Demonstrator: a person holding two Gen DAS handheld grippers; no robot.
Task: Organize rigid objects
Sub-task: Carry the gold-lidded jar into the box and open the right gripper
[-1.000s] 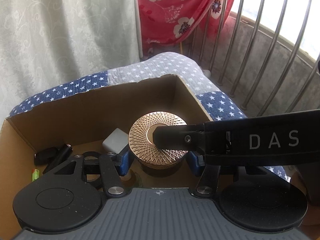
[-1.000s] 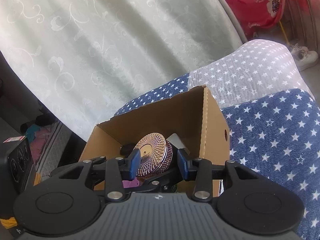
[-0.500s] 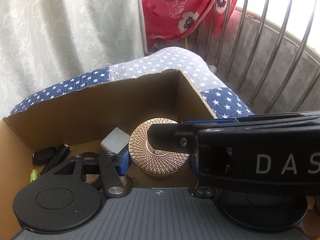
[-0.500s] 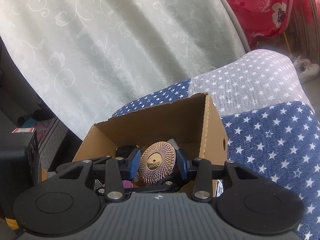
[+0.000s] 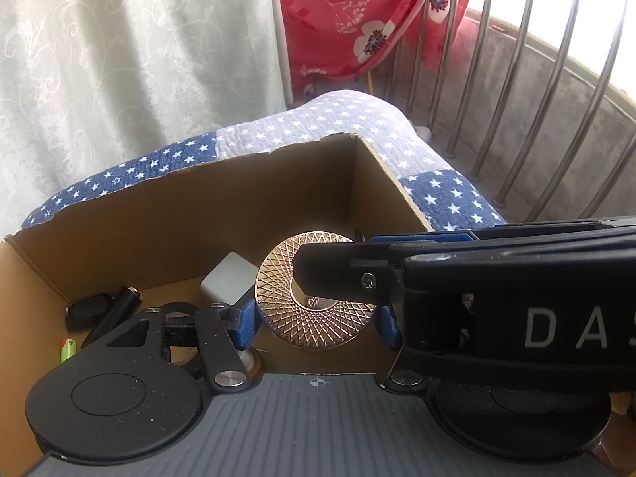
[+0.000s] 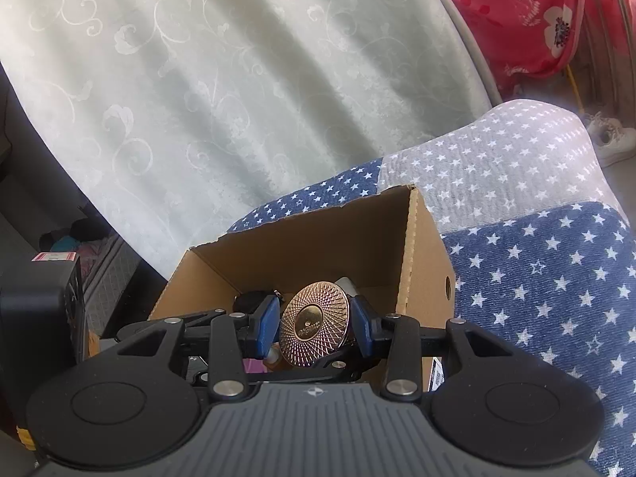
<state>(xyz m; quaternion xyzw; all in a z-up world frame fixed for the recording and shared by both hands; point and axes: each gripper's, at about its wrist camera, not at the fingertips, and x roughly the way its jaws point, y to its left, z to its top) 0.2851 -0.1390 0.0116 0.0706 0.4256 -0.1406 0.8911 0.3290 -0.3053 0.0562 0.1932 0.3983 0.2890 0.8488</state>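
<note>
Beside the copper disc (image 5: 314, 314) lies a white block (image 5: 228, 278), black pieces (image 5: 101, 312) left

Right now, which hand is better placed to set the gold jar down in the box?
Probably left: the left gripper flanks the gold jar low inside the box; the right gripper reaches in over its wall.

Bright window daylight, blown-out glare, fisheye-bent edges.

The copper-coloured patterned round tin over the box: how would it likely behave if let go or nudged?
The round tin looks rigid, with a metallic sheen, so it probably will not flex. Its curved side may be slippery against the right gripper pads. Released on edge into the cardboard box, it could roll or tip flat.
</note>
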